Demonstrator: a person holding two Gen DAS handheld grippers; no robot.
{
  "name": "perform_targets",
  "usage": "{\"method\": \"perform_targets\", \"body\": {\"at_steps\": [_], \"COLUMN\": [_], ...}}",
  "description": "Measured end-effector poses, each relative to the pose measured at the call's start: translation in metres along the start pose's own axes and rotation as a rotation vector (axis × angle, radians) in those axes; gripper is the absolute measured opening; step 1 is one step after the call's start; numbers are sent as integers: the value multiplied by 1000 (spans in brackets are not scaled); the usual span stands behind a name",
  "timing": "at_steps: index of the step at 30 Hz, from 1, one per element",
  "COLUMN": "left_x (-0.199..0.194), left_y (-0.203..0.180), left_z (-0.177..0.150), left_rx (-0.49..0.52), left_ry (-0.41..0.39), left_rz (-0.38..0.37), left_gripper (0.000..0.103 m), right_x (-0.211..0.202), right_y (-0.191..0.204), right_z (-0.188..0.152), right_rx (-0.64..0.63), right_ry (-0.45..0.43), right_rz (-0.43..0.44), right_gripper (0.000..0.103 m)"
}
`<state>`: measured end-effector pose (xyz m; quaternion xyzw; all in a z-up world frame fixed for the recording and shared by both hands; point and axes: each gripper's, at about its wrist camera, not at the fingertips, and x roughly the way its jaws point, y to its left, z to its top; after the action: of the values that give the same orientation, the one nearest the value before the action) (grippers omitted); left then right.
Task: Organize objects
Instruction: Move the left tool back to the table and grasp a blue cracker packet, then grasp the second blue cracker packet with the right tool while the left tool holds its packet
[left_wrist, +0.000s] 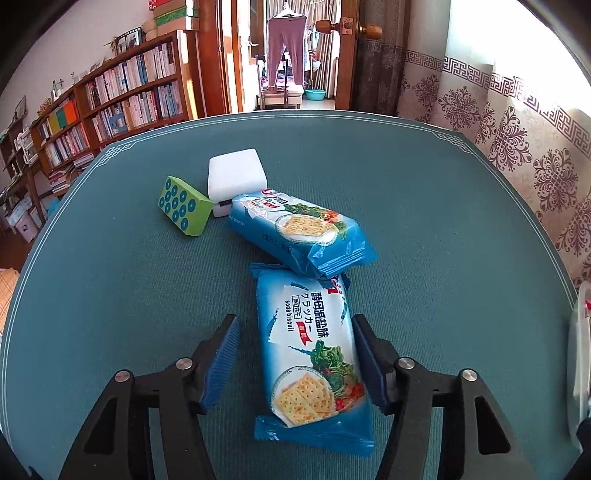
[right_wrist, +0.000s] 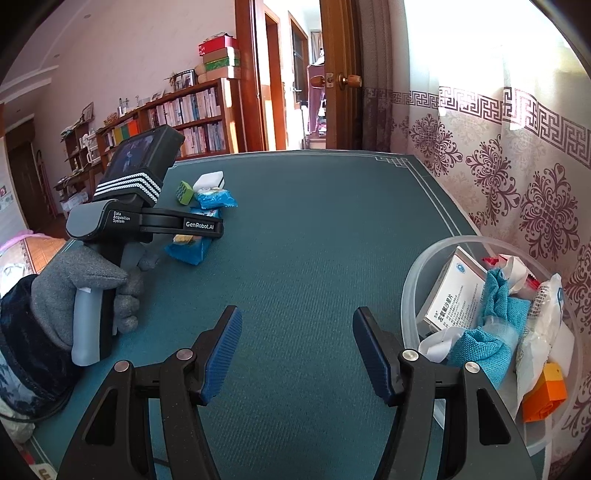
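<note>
Teal surface (left_wrist: 406, 192) with pale border lines. Left: wooden bookshelf (left_wrist: 122, 96) filled with books, boxes stacked on top. Centre: open wooden door (left_wrist: 347, 55) with round knobs. Right: sunlit patterned curtain (right_wrist: 517, 155).

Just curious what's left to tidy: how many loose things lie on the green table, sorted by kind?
Blue cracker packets: 2
Green dotted block: 1
White block: 1
Total: 4
</note>
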<state>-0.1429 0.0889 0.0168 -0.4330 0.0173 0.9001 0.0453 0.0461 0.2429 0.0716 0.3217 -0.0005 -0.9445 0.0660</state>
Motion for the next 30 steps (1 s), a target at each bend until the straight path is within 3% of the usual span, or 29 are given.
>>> {"method": "perform_targets", "body": {"at_steps": [2,5,16,30], "left_x": [-2,-5,-25,-34], "left_y": [2,4,40,84], "left_z": [-1,-5,-17,-19], "left_rx": [6,14,-42,-149], "left_ry": [-1,0,-17,-66], "left_rz": [-11,-23,-25,53], "left_gripper": [46,43,43,43], "right_x": [2,6,33,115], "right_y": [2,5,15,47], "right_z": [1,4,28,78], "right_rx": [-1,-4,24,15], "right_ry": [2,3,43,114], "right_rz": [1,6,69,136], "right_gripper": [64,64,64,64]}}
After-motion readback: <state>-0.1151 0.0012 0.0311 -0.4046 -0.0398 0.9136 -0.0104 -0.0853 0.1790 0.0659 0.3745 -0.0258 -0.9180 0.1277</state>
